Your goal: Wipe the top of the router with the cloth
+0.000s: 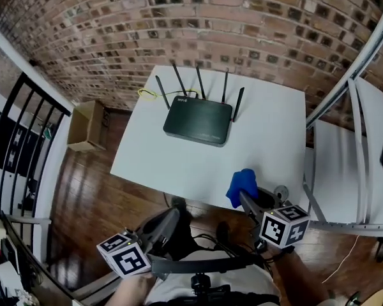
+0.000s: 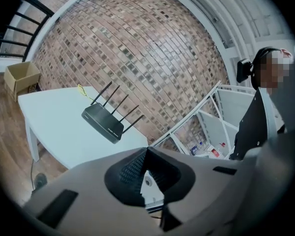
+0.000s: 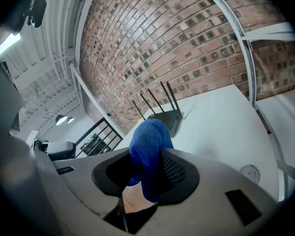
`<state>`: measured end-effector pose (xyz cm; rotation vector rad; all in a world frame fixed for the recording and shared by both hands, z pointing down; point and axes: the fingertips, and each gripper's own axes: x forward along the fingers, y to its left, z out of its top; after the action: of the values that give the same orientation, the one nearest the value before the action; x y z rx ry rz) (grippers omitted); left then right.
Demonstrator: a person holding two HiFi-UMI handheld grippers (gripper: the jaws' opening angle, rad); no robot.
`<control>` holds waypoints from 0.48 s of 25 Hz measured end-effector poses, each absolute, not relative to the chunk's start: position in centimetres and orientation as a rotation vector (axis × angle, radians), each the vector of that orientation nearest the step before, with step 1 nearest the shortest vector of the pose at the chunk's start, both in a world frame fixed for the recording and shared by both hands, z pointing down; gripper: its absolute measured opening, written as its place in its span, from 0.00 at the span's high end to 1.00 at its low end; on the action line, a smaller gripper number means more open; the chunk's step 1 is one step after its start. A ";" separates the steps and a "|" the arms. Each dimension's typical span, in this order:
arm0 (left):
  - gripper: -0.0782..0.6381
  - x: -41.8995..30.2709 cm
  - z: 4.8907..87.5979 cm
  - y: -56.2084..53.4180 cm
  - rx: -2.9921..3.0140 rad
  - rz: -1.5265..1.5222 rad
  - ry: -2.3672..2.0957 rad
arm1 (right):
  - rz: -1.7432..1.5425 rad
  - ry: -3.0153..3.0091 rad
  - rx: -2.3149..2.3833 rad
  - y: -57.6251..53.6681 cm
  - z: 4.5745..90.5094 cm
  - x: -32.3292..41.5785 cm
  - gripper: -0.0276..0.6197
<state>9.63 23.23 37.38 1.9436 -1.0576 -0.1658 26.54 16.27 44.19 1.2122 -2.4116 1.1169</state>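
A black router with several upright antennas stands toward the far side of the white table. It also shows in the left gripper view as the router, and in the right gripper view as the router beyond the cloth. My right gripper is over the table's near edge, shut on a bunched blue cloth. That cloth sticks up between the jaws of the right gripper. My left gripper hangs below the near edge with its tips together and nothing in it; the left gripper points toward the table.
A cardboard box sits on the wood floor left of the table. A black railing runs along the left. White metal shelving stands to the right. A yellow cable lies behind the router. A person stands at right.
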 end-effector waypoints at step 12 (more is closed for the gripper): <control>0.86 -1.7 37.1 7.2 2.068 -0.041 -0.779 | 1.050 -2.220 1.655 4.7 41.5 19.9 0.75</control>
<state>-1.74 7.21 37.07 2.0678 -0.7793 -0.0413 19.93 4.75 41.52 1.6546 -2.2201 1.0502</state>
